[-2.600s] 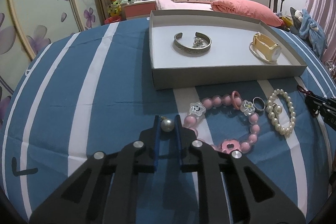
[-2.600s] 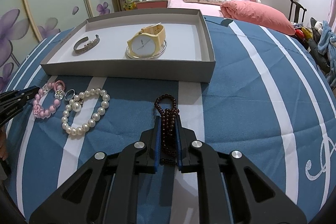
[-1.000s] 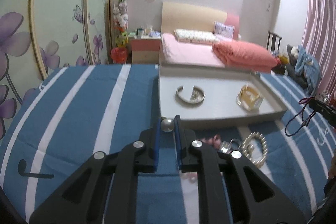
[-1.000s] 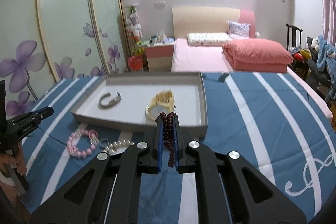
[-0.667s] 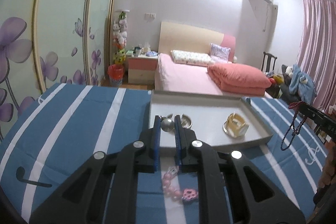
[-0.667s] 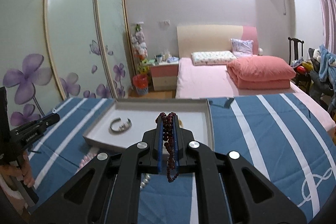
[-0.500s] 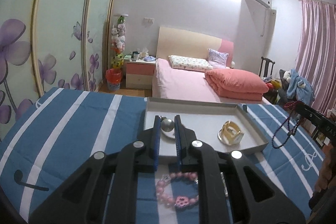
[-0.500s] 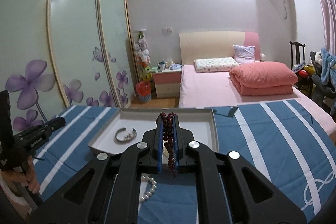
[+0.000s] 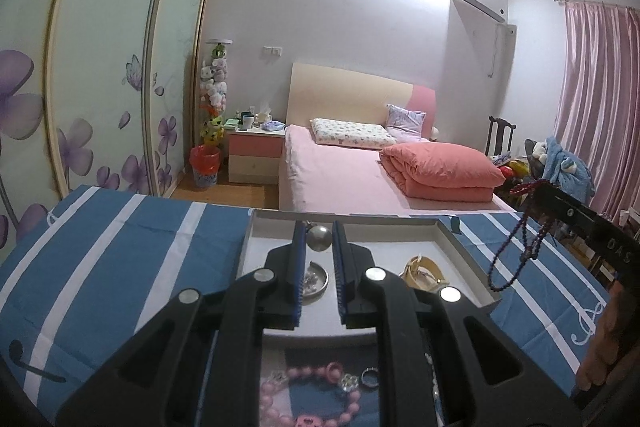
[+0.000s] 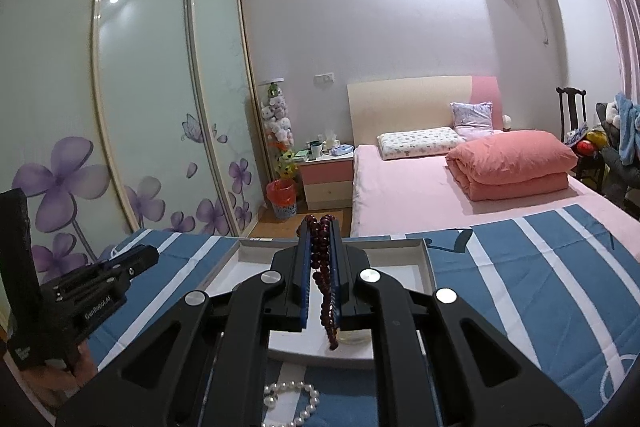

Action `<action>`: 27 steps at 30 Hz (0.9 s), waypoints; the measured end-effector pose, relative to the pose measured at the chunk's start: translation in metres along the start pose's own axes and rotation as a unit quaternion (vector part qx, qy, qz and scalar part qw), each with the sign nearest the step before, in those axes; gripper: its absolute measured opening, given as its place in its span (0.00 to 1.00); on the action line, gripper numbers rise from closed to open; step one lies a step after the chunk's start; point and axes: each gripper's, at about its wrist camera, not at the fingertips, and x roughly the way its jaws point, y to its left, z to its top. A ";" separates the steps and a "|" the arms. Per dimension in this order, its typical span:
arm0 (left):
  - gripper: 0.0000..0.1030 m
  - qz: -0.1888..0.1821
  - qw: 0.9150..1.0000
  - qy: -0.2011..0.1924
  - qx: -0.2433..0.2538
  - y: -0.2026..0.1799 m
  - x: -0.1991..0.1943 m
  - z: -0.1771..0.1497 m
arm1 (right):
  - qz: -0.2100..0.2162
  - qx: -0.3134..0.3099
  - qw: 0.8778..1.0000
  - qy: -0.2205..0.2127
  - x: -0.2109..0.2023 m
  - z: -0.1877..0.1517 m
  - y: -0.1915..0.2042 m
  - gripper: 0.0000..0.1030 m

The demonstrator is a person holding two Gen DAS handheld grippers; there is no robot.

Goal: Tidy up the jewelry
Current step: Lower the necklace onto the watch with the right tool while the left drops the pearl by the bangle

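My left gripper (image 9: 319, 231) is shut on a pearl earring (image 9: 319, 238) and holds it high above the grey tray (image 9: 460, 250). In the tray lie a silver bangle (image 9: 316, 279) and a yellow watch (image 9: 422, 269). My right gripper (image 10: 319, 227) is shut on a dark red bead bracelet (image 10: 326, 287) that hangs down between its fingers, above the tray (image 10: 426, 269). From the left wrist view the same bracelet (image 9: 516, 251) dangles at the right. A pink bead bracelet (image 9: 308, 401) and a ring (image 9: 370, 375) lie on the blue striped cloth in front of the tray. A pearl bracelet (image 10: 294, 403) lies there too.
The table wears a blue and white striped cloth (image 9: 120, 251). Behind it stand a pink bed (image 9: 360, 171), a nightstand (image 9: 254, 151), sliding wardrobe doors (image 10: 120, 107) on the left and a chair (image 9: 500, 137) with pink curtains on the right.
Both grippers have risen from the cloth with their pieces and moved forward. They now hang higher over the tray, which looks smaller and lower in both views.
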 end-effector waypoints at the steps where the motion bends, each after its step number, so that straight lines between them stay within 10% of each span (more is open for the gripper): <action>1: 0.13 0.001 1.000 -0.001 0.002 -0.002 0.004 0.001 | 0.000 0.004 1.000 0.000 0.004 -0.001 -0.002 0.09; 27: 0.13 0.014 1.000 0.006 0.009 -0.007 0.094 -0.011 | -0.017 0.038 0.999 0.034 0.085 -0.022 -0.015 0.09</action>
